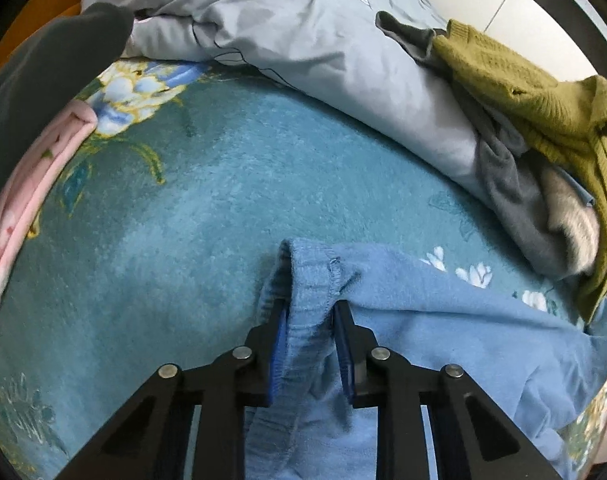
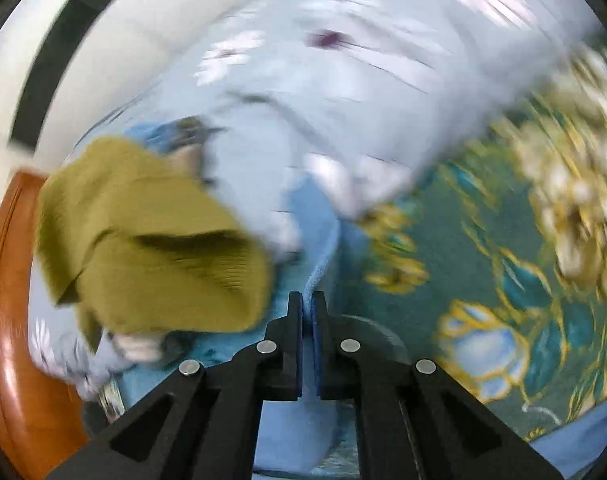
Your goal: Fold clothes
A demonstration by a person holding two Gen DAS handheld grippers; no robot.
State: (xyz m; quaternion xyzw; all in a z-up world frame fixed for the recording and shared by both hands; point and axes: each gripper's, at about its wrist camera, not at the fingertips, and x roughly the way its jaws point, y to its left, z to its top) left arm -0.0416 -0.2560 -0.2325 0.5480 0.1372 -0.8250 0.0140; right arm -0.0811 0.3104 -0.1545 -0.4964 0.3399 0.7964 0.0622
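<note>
The right wrist view is smeared by motion throughout: the pale grey quilt (image 2: 343, 92) and its flower print dissolve into streaks, and the teal floral blanket (image 2: 483, 264) loses its pattern toward the right edge. The olive sweater (image 2: 143, 240) covers whatever lies beneath it, and the small pale piece under its lower edge cannot be identified. In the left wrist view, the pink garment (image 1: 27, 200) and dark green cloth (image 1: 43, 80) run off the left edge, while the light blue garment (image 1: 443, 320) continues below the frame behind the gripper arms
</note>
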